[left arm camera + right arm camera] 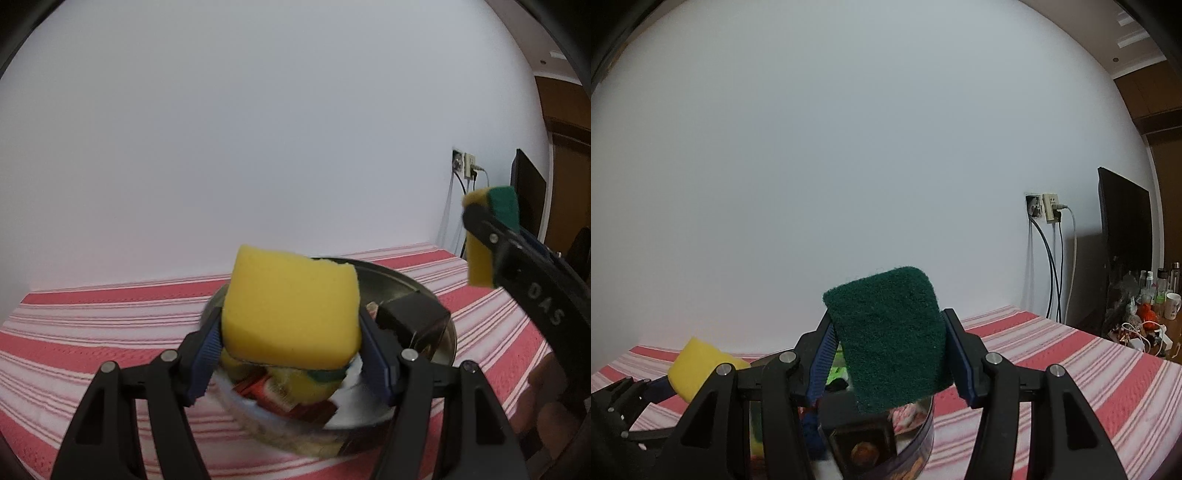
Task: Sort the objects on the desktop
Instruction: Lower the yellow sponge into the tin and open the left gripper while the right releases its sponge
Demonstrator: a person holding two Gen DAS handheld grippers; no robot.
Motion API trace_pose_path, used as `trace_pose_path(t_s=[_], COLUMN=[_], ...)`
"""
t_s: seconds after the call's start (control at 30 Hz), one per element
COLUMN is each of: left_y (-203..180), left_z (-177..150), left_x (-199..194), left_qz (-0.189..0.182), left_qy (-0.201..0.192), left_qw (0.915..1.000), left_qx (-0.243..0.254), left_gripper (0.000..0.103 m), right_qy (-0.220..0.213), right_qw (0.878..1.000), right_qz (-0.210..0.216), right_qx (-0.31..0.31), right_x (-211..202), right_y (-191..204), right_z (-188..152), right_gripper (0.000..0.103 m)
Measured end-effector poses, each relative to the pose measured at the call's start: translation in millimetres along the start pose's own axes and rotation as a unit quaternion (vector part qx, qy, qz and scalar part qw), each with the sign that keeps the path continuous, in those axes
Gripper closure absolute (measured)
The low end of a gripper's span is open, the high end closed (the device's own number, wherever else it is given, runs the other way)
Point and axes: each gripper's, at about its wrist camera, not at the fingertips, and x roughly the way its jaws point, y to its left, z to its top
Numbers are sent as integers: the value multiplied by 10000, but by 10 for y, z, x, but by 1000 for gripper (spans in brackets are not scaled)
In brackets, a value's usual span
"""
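My left gripper (290,343) is shut on a yellow sponge (291,308) with a green scouring side underneath, held above a round metal tin (399,280). The tin holds a black box (413,317), another sponge and red packets. My right gripper (888,350) is shut on a second sponge (890,336), its green scouring face toward the camera, above the tin (919,439). In the left wrist view the right gripper (491,240) and its sponge (480,258) are at the right, higher than the tin. The left gripper's yellow sponge (698,365) shows at lower left in the right wrist view.
The tin stands on a table with a red and white striped cloth (92,332). A white wall is behind it, with sockets and cables (1049,210). A black monitor (1123,229) and a cluttered shelf with bottles and a mug (1171,304) are at the right.
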Motion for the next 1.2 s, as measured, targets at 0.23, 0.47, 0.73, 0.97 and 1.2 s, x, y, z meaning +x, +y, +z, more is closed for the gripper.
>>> trace_pose_path(t_s=[0.23, 0.47, 0.73, 0.97, 1.2], left_y=[-160, -156, -39, -105, -127], left_z=[249, 358, 314, 185, 156], left_x=[246, 461, 753, 733, 673], left_qz=[-63, -33, -52, 193, 332], left_qy=[305, 739, 1555, 1411, 1242], left_qw=[9994, 9962, 9856, 9885, 9910], left_qx=[-116, -458, -668, -509, -372], left_gripper=[34, 34, 12, 1, 1], right_qy=[328, 1126, 2634, 2238, 1647], right_qw=[9994, 9932, 9635, 9731, 9785], right_qz=[-24, 224, 453, 173, -241], right_qx=[-50, -202, -171, 522, 1220], right_x=[442, 986, 1625, 1348, 872], right_y=[21, 123, 174, -63, -133], right_z=[189, 364, 216, 176, 158], right_gripper=[46, 46, 34, 7, 2])
